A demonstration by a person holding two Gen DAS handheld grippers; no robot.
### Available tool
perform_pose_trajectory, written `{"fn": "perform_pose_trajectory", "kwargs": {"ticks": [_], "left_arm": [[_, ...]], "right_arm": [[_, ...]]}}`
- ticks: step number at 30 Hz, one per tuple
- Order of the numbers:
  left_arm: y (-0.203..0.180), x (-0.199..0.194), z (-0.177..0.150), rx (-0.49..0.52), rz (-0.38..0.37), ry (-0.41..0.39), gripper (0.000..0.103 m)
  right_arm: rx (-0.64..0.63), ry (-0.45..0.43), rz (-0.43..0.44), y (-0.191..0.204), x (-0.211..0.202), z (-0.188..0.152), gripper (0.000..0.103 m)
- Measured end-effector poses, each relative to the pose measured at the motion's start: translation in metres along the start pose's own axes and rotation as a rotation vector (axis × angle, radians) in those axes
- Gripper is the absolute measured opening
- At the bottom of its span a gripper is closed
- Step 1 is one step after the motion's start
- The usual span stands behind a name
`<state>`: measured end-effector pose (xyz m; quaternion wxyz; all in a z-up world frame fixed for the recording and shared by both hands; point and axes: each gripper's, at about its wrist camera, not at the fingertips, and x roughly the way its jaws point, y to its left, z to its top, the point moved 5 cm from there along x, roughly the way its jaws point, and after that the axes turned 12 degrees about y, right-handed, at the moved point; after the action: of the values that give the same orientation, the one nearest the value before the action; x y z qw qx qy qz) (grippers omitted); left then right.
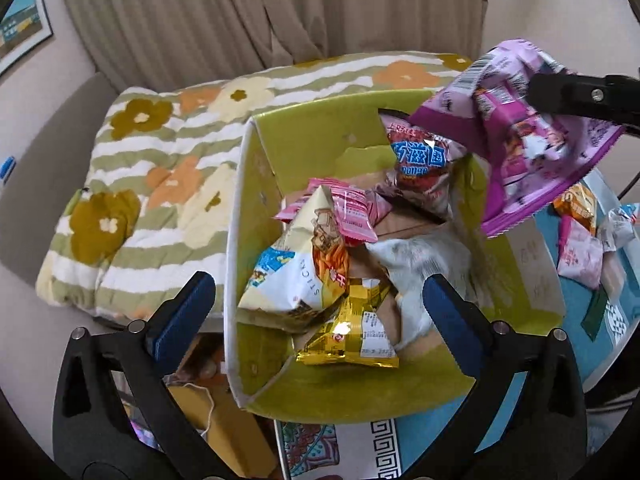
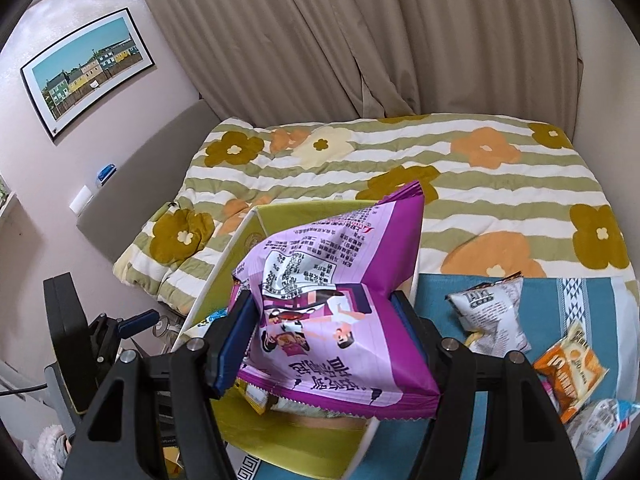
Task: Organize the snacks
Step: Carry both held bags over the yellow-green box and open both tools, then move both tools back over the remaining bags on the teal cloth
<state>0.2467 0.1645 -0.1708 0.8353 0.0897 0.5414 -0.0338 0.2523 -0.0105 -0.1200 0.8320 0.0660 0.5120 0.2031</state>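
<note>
Purple crinkly foil fills the right wrist view: the right tool (image 2: 324, 344) is clamped on a puffy purple snack bag (image 2: 336, 320), its blue pads (image 2: 232, 344) pressing the bag's two sides so the film creases between them. The bag hangs above the open box (image 2: 244, 240), tilted, its serrated seam toward the camera. In the left wrist view the same bag (image 1: 532, 132) hangs at 2 o'clock, over the box's far right corner, with the black arm of the right tool reaching in from the right edge.

The left tool (image 1: 320, 304) is spread wide and holds nothing; its blue pads (image 1: 188, 312) straddle the near part of the box, one outside the left wall, the other over the inside.

The box (image 1: 304, 148) is glossy yellow-green card with white edges and brown flaps at the bottom. Inside lie a cream pillow-shaped packet (image 1: 292, 276), a gold foil packet (image 1: 356, 332) at 6 o'clock of it, a pink packet (image 1: 352, 212) and a red and blue packet (image 1: 424, 164) toward the back.

The box stands on a bench under a teal patterned cloth (image 2: 560, 312). At 3 o'clock of the box lie loose packets: a grey one (image 2: 496, 316), an orange one (image 2: 568, 376) and a pale one (image 2: 596, 428). Behind is a bed with a flowered striped quilt (image 2: 400, 168) and beige pleated curtains (image 2: 320, 40).
</note>
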Motion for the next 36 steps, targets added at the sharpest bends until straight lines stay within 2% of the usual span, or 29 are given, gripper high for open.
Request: {"fn": "perform_pose_trajectory", "kwargs": {"ticks": [6,12,14,16,17,19,23,29,36], "left_arm": [[0.005,0.008,-0.008,-0.001,-0.031,0.017,0.103],[0.012,0.017,-0.013,-0.011,-0.057,0.051,0.103],[0.013,0.019,-0.014,-0.003,-0.056,0.056,0.103],[0.013,0.021,-0.017,0.007,-0.05,0.062,0.103],[0.013,0.021,-0.018,0.008,-0.05,0.065,0.103],[0.013,0.024,-0.018,0.001,-0.063,0.072,0.103],[0.012,0.028,-0.016,-0.013,-0.082,0.084,0.103],[0.006,0.016,-0.013,-0.011,-0.053,0.064,0.103],[-0.013,-0.015,-0.012,-0.033,-0.029,0.019,0.103]], "right_arm": [[0.011,0.021,0.007,0.013,0.023,0.0,0.062],[0.01,0.094,-0.047,0.019,0.054,0.003,0.064],[0.034,0.099,-0.055,0.018,0.063,0.004,0.07],[0.058,0.081,-0.043,0.017,0.067,0.004,0.095],[0.06,0.069,-0.046,0.019,0.067,0.002,0.103],[0.045,0.051,-0.064,0.02,0.066,0.0,0.102],[0.012,0.082,-0.104,0.022,0.071,-0.004,0.102],[0.001,0.081,-0.072,0.026,0.062,-0.005,0.102],[-0.023,0.047,-0.052,0.028,0.028,-0.007,0.102]]}}
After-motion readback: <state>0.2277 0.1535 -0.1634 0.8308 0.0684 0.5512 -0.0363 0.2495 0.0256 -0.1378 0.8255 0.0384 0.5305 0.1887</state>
